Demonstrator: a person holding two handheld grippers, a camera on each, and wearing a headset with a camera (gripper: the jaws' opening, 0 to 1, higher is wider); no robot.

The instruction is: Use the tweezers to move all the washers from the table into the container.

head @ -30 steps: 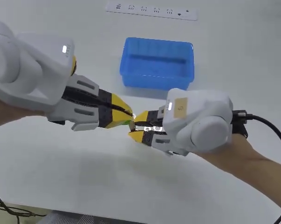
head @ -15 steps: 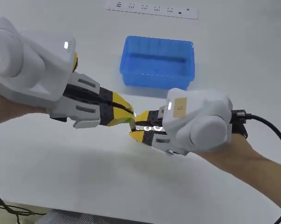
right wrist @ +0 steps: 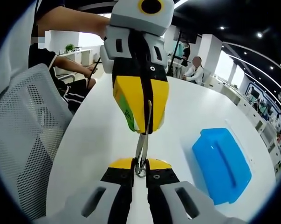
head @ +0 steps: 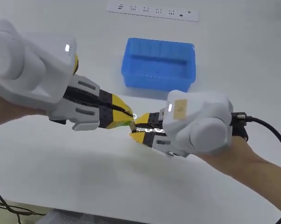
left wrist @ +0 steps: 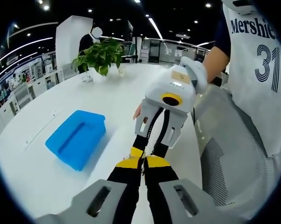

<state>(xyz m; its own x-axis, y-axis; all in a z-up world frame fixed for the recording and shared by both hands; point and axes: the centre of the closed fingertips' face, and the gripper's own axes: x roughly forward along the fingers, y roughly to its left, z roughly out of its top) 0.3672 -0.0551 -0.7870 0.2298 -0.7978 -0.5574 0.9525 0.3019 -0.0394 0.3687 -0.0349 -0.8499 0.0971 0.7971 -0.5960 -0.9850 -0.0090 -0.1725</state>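
Left gripper [head: 126,117] and right gripper [head: 139,130] still meet tip to tip above the worktop [head: 84,168], as half a second ago; only the view has drifted. Left fingers pinch the tweezers [right wrist: 142,140]. Right fingers close on the tweezers' far end, where a small ring, seemingly a washer [right wrist: 140,171], sits. Blue container [head: 159,63] stands beyond, well apart.

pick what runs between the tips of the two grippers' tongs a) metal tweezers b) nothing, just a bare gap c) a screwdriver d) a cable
a: in the right gripper view, thin metal tweezers reach from the left gripper's shut tongs to the right gripper's tongs.
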